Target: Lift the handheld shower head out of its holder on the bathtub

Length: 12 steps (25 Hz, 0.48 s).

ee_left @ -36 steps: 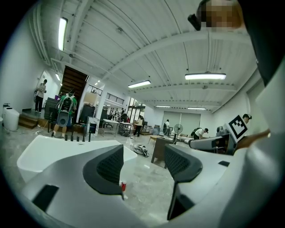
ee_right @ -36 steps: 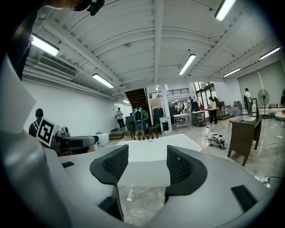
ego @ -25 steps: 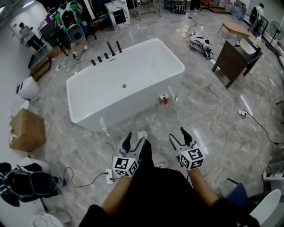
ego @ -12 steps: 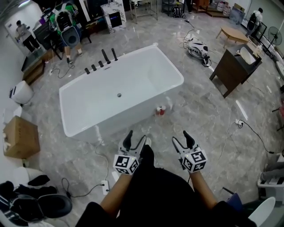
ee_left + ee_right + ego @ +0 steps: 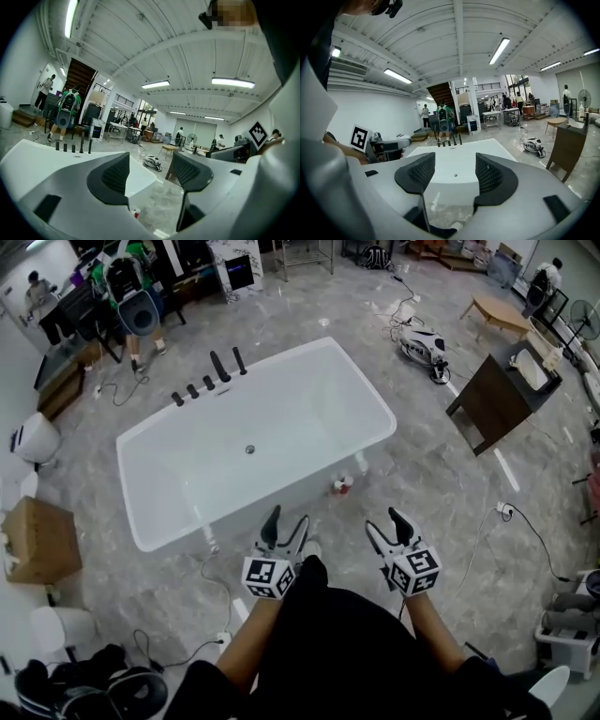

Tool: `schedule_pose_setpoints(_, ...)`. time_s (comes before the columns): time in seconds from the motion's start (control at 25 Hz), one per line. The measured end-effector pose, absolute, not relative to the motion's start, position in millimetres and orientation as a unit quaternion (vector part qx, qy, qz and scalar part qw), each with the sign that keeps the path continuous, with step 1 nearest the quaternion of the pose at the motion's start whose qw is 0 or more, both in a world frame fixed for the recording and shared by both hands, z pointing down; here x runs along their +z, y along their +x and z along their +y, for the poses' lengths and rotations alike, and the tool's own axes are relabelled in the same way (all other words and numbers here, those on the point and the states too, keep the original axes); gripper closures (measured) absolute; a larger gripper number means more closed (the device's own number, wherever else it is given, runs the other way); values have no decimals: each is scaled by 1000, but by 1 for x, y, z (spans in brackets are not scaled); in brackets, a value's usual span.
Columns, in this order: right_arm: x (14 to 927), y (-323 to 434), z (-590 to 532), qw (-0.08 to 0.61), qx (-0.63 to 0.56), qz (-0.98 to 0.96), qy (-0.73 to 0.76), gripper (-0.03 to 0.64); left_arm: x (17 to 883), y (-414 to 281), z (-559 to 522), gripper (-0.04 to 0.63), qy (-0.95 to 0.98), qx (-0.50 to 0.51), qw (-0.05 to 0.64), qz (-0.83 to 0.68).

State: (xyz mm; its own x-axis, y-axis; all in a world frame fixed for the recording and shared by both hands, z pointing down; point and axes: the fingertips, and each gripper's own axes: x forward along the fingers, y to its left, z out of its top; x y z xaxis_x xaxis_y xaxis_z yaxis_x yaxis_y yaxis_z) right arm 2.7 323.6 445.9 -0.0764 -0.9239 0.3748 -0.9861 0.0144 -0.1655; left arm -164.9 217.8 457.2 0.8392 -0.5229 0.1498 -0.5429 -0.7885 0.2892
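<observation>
Along the far rim of the white bathtub (image 5: 281, 498) stands a row of black fittings (image 5: 208, 382), three short and two tall. The handheld shower head (image 5: 239, 360) is at the tall end, upright in its holder, though I cannot tell which of the two tall posts it is. I hold both tools low in front of me, over the grey marbled floor (image 5: 450, 512) on the near side of the tub. The whole width of the basin lies between them and the fittings, so they are well apart from the shower head. My left gripper (image 5: 287, 518) has its jaws spread with nothing between them; past its pads I see only the tub's corner and open floor. My right gripper (image 5: 384, 524) is likewise spread and empty, and it points straight across the basin, with the drain (image 5: 455, 175) showing in the gap and the fittings beyond, above the jaws. A small red-and-white thing (image 5: 343, 486) sits on the floor against the tub's near wall, just ahead of the two tools.
</observation>
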Motion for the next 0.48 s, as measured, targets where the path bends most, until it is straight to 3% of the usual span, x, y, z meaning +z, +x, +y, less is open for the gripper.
schedule_pose_setpoints(0.48,440,7,179,140,187,-728,644,380,465,-150,93,327,941,10,176,-290)
